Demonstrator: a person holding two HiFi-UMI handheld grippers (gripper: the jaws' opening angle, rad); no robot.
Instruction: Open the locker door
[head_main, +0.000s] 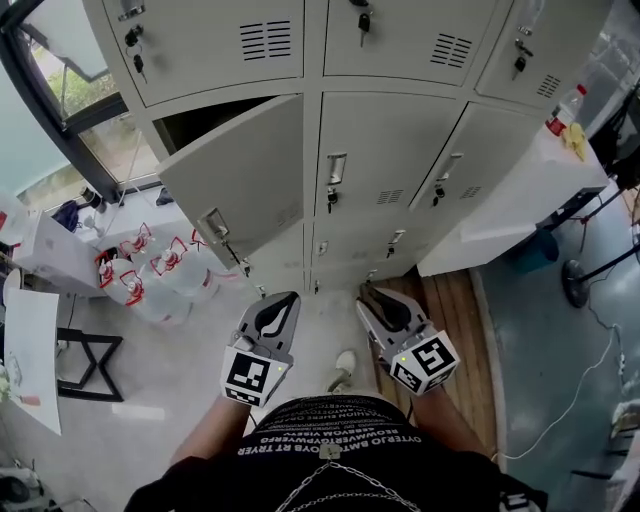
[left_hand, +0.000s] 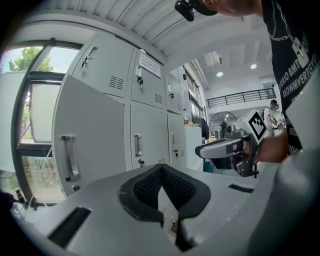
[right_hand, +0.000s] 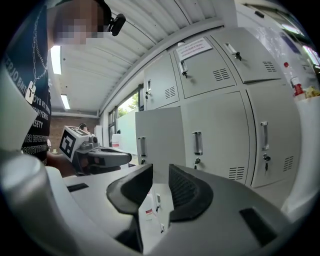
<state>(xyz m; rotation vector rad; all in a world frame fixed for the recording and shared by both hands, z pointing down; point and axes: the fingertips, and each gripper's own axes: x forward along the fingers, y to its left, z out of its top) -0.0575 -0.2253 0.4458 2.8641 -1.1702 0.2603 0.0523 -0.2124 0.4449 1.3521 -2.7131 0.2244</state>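
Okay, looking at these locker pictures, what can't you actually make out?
1. Inside of the open locker: in the head view it is dark and mostly covered by its own door.
2. Print on the paper notice on an upper locker: too small in the right gripper view.
3. Labels on the water jugs: too small in the head view.

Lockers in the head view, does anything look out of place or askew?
One thing: the middle-row left locker door stands swung open with dark interior showing behind it, while the neighbouring doors sit flush and shut. Nothing looks damaged or spilled.
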